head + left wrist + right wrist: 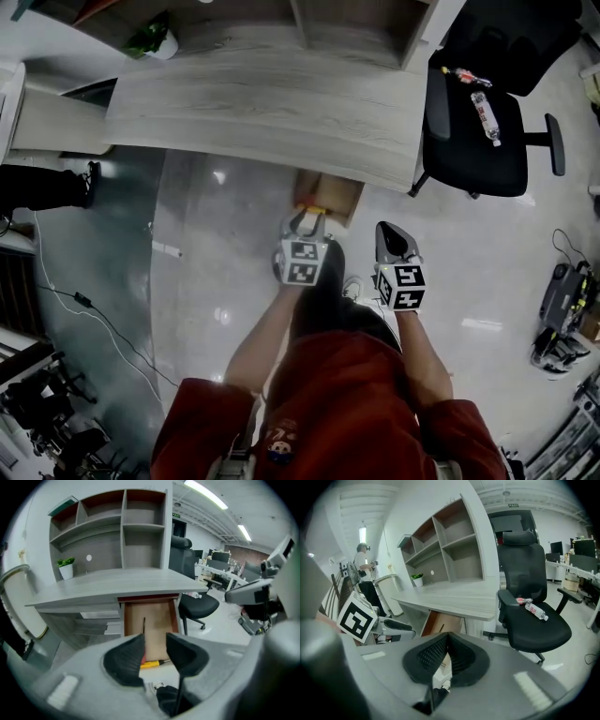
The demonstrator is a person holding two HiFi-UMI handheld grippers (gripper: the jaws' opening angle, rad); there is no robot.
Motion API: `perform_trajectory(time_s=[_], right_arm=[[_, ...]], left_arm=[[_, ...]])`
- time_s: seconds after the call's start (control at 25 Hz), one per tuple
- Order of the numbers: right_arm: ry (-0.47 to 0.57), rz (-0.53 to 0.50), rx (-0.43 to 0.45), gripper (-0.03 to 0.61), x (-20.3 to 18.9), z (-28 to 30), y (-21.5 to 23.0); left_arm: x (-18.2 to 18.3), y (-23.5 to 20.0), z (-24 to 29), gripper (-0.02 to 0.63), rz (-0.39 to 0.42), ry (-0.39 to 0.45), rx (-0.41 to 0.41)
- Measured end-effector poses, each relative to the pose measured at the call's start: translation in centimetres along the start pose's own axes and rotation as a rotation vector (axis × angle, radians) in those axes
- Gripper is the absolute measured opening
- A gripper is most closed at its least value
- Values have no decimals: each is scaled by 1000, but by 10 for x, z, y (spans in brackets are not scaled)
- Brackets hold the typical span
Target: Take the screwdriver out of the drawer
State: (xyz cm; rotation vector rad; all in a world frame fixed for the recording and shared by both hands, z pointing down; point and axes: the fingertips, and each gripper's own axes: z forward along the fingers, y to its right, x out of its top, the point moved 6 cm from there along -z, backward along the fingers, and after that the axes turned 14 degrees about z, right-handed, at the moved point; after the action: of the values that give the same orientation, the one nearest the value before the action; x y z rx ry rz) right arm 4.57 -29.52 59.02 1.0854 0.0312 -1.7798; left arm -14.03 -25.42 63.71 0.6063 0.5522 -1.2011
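The wooden drawer (157,616) under the grey desk (117,585) stands pulled out. At its front end lies a screwdriver (151,664) with a yellow handle, and a thin dark tool (144,623) lies further in. My left gripper (154,654) is open, nothing between its pads, and it hangs just before the drawer's front, framing the screwdriver in its gap. In the head view the left gripper (306,225) points at the drawer (333,195) and the right gripper (392,240) is beside it, right of it. The right gripper (447,641) has its pads together, empty.
A black office chair (473,122) stands right of the desk with a plastic bottle (485,117) on its seat. Shelves (122,531) and a potted plant (66,567) sit on the desk's back. A person stands far off (362,557). Cables lie on the floor (89,305).
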Motion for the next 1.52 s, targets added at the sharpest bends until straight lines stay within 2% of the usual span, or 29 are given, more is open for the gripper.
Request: perform_trajectory(time_s=[0.44, 0.72, 1.2, 1.52], right_arm=[[-104, 1, 20, 2, -17, 59, -3], [-152, 11, 22, 2, -25, 88, 0], [-191, 37, 13, 2, -43, 116, 1], [-204, 43, 7, 2, -52, 121, -1]], left_arm=[[-39, -19, 76, 146, 1, -105, -41], [-70, -29, 121, 147, -45, -180, -40], [-88, -33, 167, 152, 6, -208, -50], [-94, -32, 178, 155, -23, -233, 33]])
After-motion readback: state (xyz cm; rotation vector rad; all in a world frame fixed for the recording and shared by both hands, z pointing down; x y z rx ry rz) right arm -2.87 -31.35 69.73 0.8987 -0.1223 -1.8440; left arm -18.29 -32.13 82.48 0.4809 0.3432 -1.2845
